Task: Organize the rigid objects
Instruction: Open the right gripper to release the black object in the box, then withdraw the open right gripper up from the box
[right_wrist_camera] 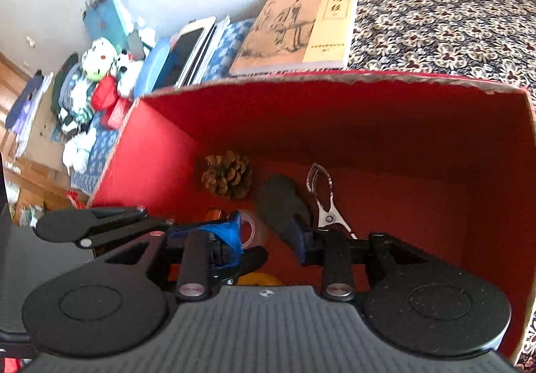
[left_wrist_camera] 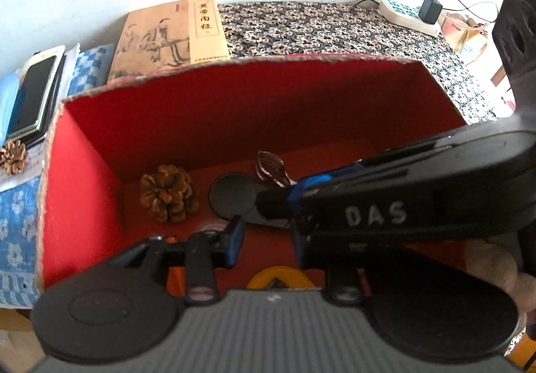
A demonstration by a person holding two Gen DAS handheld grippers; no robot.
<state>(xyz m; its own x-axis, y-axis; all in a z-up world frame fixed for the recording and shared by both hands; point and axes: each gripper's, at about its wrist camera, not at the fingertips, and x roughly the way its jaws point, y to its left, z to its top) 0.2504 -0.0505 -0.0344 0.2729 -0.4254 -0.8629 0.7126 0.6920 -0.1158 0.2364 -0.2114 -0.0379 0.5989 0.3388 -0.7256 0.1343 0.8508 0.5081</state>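
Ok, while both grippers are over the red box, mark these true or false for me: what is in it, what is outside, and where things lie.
1. A pine cone lies inside the red box. True.
2. The book is in the box. False: it lies outside, behind the far wall, beside the patterned cloth.
3. A second pine cone sits outside the box. True.
4. The metal tool lies left of the boxed pine cone. False: it lies to its right, beyond the black disc.
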